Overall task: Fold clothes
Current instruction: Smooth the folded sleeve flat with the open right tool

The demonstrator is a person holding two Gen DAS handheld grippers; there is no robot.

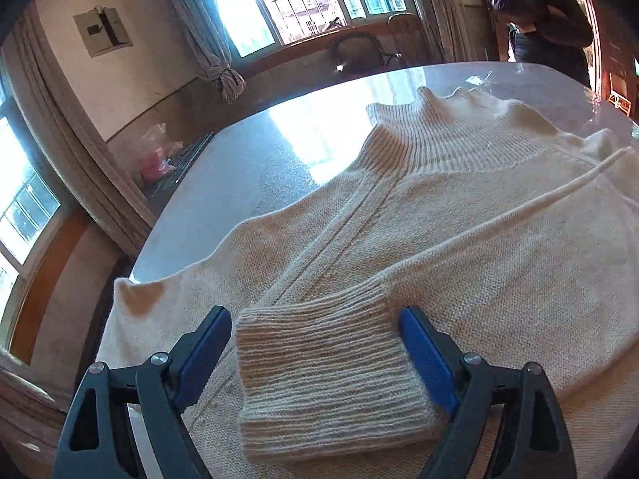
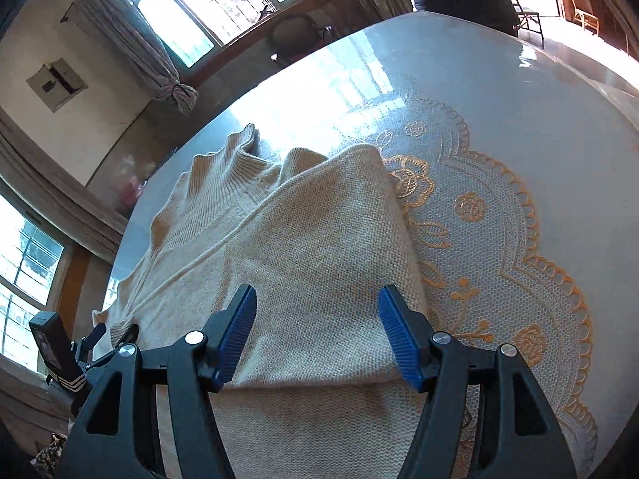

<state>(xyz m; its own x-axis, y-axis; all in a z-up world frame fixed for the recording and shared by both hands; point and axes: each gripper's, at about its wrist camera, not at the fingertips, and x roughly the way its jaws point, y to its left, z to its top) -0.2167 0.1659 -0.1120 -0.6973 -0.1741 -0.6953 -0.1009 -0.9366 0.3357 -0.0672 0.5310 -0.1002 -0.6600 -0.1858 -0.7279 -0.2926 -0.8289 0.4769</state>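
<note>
A cream knitted sweater (image 1: 459, 215) lies spread flat on a round, glossy table (image 1: 247, 167), its ribbed high collar (image 1: 431, 139) toward the far side and its body reaching to the near edge, where a corner of it hangs over the rim. One sleeve is folded across the front, and its ribbed cuff (image 1: 331, 379) rests on top of the body near the near edge.

The left gripper (image 1: 315, 351) hangs low over that cuff with its blue pads (image 1: 207, 355) set wide, one on each side of the cuff. The cuff sits between them, but a gap shows on both sides, so the pads grip nothing.

In the right wrist view the sweater (image 2: 303, 263) shows its other side: the shoulder is folded in, forming a raised ridge beside an orange lace doily pattern (image 2: 495, 247) under the table's clear cover (image 2: 519, 92). The right gripper (image 2: 317, 331) sits over this folded panel with its jaws parted to a middling width. The knit lies below and between the blue pads (image 2: 239, 331), yet neither pad pinches it. At that view's left edge part of the left gripper's body appears near the sleeve end.

Beyond the table stand curtained windows (image 1: 279, 4), a chair (image 1: 359, 50) and a person in a dark jacket (image 1: 547, 20).
</note>
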